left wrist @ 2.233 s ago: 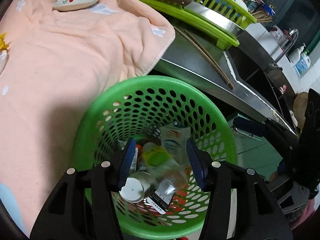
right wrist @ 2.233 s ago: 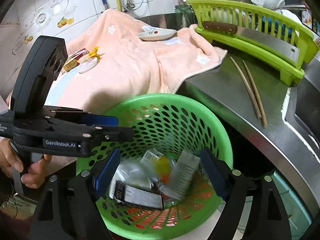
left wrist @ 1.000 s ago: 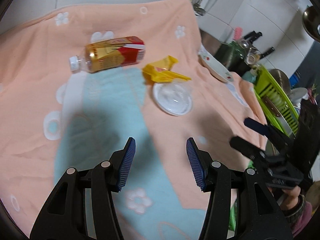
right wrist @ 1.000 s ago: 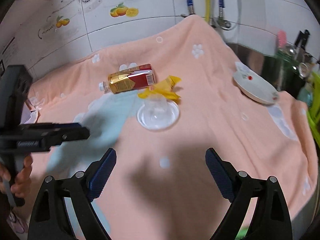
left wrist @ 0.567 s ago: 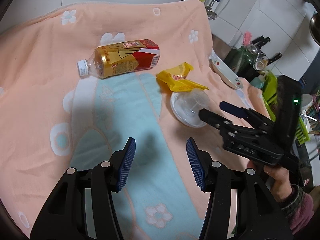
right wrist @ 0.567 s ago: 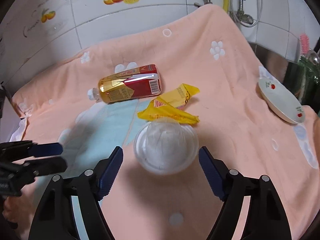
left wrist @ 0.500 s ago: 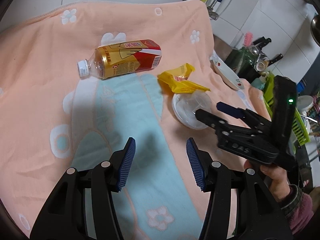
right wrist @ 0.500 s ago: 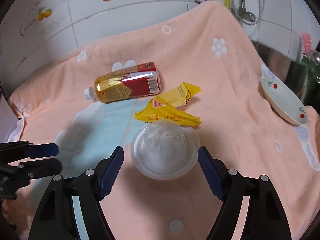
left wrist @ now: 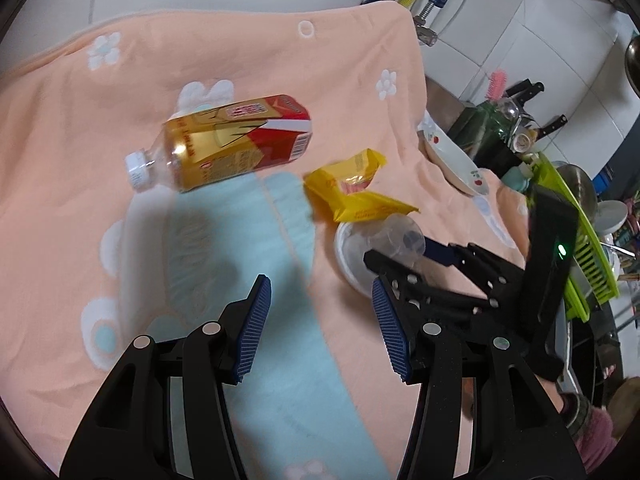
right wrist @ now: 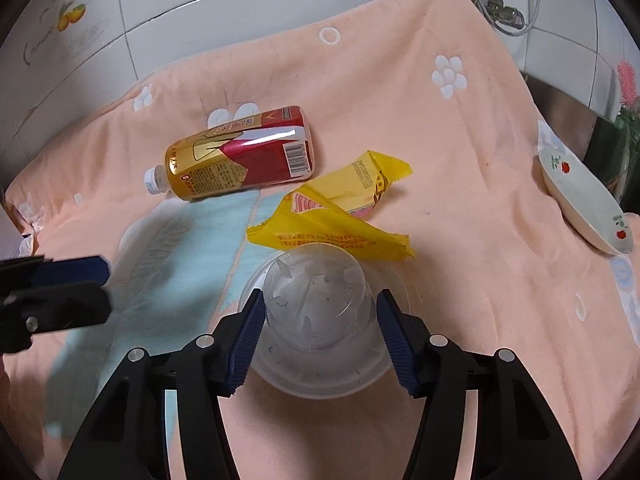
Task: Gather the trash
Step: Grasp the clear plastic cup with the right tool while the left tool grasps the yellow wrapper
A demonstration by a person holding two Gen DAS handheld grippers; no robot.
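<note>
A clear plastic cup (right wrist: 316, 304) lies upside down on the peach towel (right wrist: 460, 184); it also shows in the left wrist view (left wrist: 372, 252). My right gripper (right wrist: 320, 336) is open, its fingers on either side of the cup's domed body. A yellow wrapper (right wrist: 340, 220) lies just behind the cup, also in the left wrist view (left wrist: 352, 192). A gold and red plastic bottle (right wrist: 236, 164) lies on its side further back, seen too in the left wrist view (left wrist: 228, 148). My left gripper (left wrist: 320, 320) is open and empty above the towel's blue patch.
A white dish with red cherries (right wrist: 580, 200) rests at the towel's right edge. A green dish rack (left wrist: 576, 240) and knives stand beyond it. The tiled wall (right wrist: 200, 20) and pipes lie behind the towel.
Both grippers left the green trash basket and moved over the towel. My right gripper has come forward and narrowed around the clear cup. My left gripper drifted slightly closer to the trash.
</note>
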